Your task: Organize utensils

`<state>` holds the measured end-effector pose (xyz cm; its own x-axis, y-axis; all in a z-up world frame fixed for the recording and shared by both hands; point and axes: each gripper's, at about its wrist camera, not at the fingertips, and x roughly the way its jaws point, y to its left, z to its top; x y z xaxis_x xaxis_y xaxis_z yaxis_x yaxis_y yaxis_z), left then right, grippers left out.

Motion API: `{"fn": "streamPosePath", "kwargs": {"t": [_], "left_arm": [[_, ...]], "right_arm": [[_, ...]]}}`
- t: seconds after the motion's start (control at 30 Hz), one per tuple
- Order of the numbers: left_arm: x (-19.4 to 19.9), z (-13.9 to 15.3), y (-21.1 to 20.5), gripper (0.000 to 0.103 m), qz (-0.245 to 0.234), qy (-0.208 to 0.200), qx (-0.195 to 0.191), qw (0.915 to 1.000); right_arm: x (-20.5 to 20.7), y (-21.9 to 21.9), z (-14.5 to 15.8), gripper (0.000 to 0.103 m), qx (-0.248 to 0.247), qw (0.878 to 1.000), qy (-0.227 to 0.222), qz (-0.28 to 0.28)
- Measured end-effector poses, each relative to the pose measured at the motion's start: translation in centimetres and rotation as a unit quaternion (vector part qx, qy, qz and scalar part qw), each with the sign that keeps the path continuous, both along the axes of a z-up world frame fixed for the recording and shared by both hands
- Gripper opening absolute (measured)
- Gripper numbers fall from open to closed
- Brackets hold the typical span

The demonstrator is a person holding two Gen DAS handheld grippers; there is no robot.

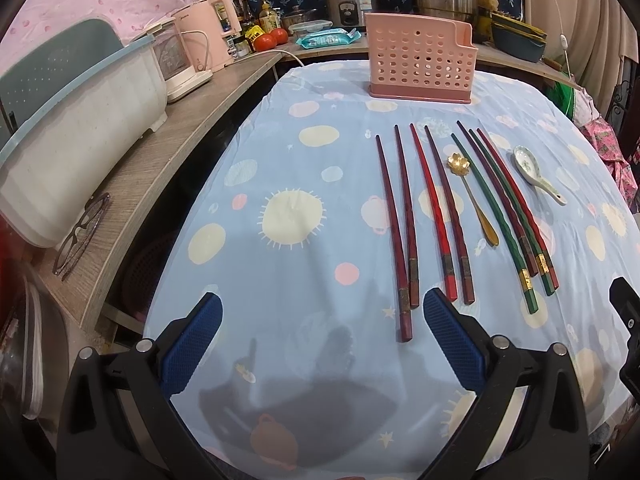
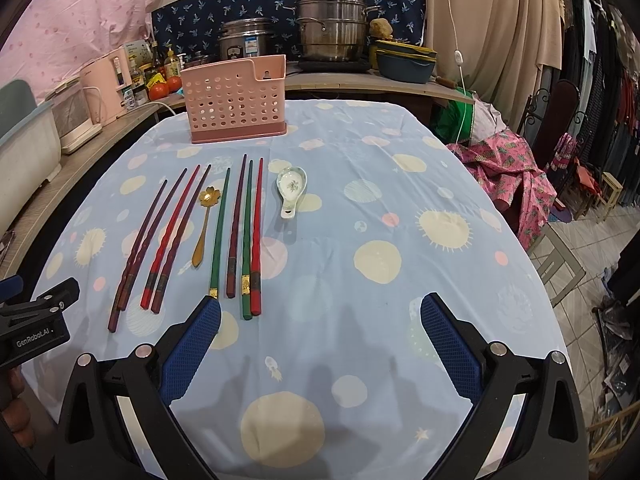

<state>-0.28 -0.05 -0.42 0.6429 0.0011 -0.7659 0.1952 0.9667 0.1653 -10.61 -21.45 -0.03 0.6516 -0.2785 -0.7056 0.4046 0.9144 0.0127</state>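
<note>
Left claw [image 1: 322,312] is seen with blue pads spread wide apart, nothing between them, held low over the near edge of the tabletop [image 1: 280,152], which is covered by a light blue cloth with pale yellow suns and dots. Right claw [image 2: 320,314] is likewise spread apart and empty, over the near edge further right; the left claw's black body is seen at the left edge of the right wrist view. Eight chopsticks [image 1: 404,220] are laid roughly parallel on the cloth, tips pointing away toward the far side: four dark red and red ones on the left, then two green, one dark purple-red and one red grouped closely on the right. A gold flower-bowl spoon [image 1: 474,196] is laid between the two groups, bowl end away. A white ceramic spoon [image 1: 536,172] with a green pattern is laid just right of the chopsticks, apart from them. A pink perforated utensil holder [image 1: 420,60] is stood upright at the far side of the tabletop, well apart from the utensils; its inside cannot be seen. Behind it, a rice cooker [image 1: 352,2] and a stacked steel steamer pot [image 2: 332,24] are seen on a wooden counter. Eyeglasses [image 1: 80,236] are lying on a side shelf at left.
</note>
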Motion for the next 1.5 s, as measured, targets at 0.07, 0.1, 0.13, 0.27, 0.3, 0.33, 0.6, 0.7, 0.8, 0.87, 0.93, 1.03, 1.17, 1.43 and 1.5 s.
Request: {"fn": "streamPosePath", "kwargs": {"t": [0.07,0.1,0.13,0.27,0.3,0.33,0.6,0.7,0.8,0.87,0.93,1.03,1.17,1.43,1.5], "left_arm": [[-0.1,0.0,-0.1,0.096,-0.001,-0.001,0.003,1.0],[-0.1,-0.1,-0.2,0.096,-0.001,-0.002,0.008,1.0],[-0.1,-0.1,-0.3,0.096,0.0,-0.002,0.014,0.9999],[-0.5,-0.2,-0.6,0.096,-0.006,-0.004,0.016,0.9998],[-0.5,-0.2,-0.6,0.096,-0.007,-0.004,0.016,0.9998],[-0.5,-0.2,-0.6,0.096,-0.007,-0.003,0.016,0.9998],[-0.6,0.2,-0.4,0.096,-0.008,-0.005,0.006,0.9999],[-0.7,0.3,-0.4,0.096,-0.01,-0.004,0.001,0.9999],[-0.7,0.3,-0.4,0.096,-0.013,-0.002,-0.002,0.9999],[-0.7,0.2,-0.5,0.096,-0.016,-0.001,-0.003,0.9999],[-0.8,0.2,-0.6,0.096,-0.021,0.0,-0.005,0.9998],[-0.8,0.2,-0.8,0.096,-0.028,0.001,-0.005,0.9996],[-0.9,0.2,-1.0,0.096,-0.037,0.0,-0.013,0.9992],[-1.0,0.3,-1.1,0.096,-0.048,-0.001,-0.021,0.9986],[-1.0,0.2,-1.1,0.096,-0.047,-0.001,-0.02,0.9987]], "right_arm": [[0.0,0.0,0.0,0.096,0.0,1.0,0.0,0.0],[0.0,0.0,0.0,0.096,0.0,1.0,0.0,0.0],[0.0,0.0,0.0,0.096,0.0,1.0,0.0,0.0],[0.0,0.0,0.0,0.096,0.0,1.0,0.0,0.0],[0.0,0.0,0.0,0.096,0.0,1.0,0.0,0.0],[0.0,0.0,0.0,0.096,0.0,1.0,0.0,0.0],[0.0,0.0,0.0,0.096,0.0,1.0,0.0,0.001],[0.0,-0.1,0.0,0.096,0.001,1.0,0.0,0.0],[0.0,-0.1,0.0,0.096,0.001,1.0,0.0,0.0],[0.0,-0.1,0.0,0.096,0.002,1.0,0.0,0.0],[0.0,0.0,0.0,0.096,0.002,1.0,0.0,0.0],[0.0,0.0,0.0,0.096,0.002,1.0,0.0,0.001],[-0.1,-0.1,0.0,0.096,0.002,1.0,0.0,0.0],[-0.1,-0.1,0.0,0.096,0.002,1.0,0.0,0.0],[-0.1,-0.1,0.0,0.096,0.003,1.0,0.0,0.0]]}}
